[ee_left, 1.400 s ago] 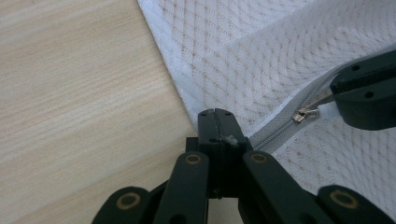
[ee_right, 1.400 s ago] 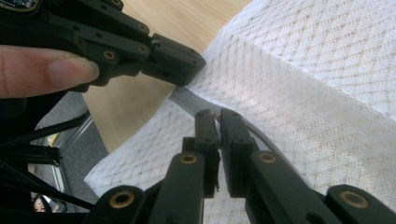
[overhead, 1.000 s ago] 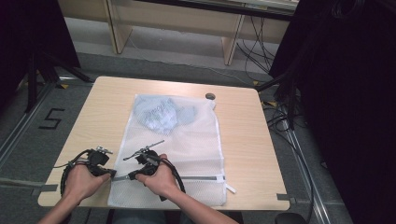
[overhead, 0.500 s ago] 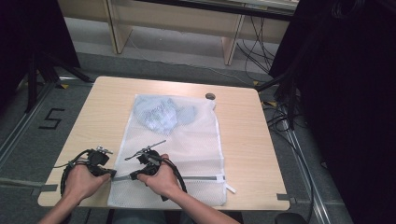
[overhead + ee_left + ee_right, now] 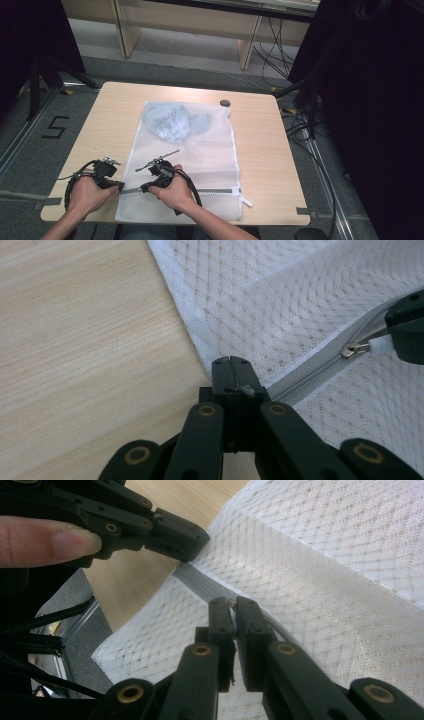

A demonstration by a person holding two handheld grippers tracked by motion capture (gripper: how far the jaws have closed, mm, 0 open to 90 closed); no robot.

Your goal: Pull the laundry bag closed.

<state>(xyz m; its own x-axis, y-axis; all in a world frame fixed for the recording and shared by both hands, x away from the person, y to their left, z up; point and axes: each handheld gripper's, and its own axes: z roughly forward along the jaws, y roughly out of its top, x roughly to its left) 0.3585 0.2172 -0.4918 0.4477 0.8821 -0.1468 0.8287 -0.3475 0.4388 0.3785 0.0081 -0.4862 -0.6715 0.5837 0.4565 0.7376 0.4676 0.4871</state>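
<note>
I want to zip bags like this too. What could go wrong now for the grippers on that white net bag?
The right gripper pinches only the tiny zipper pull, so it might slip off. The left gripper clamps just the edge of the mesh laundry bag by the zipper; a hard tug could yank the mesh free or snag it.

A light wooden table (image 5: pixel 260 150) stands on a grey floor (image 5: pixel 45 125). A white mesh laundry bag (image 5: pixel 200 160) lies flat on the table, reaching from the middle to the 6 o'clock edge. A small dark round thing (image 5: pixel 225 103) sits near the 12 o'clock edge.
</note>
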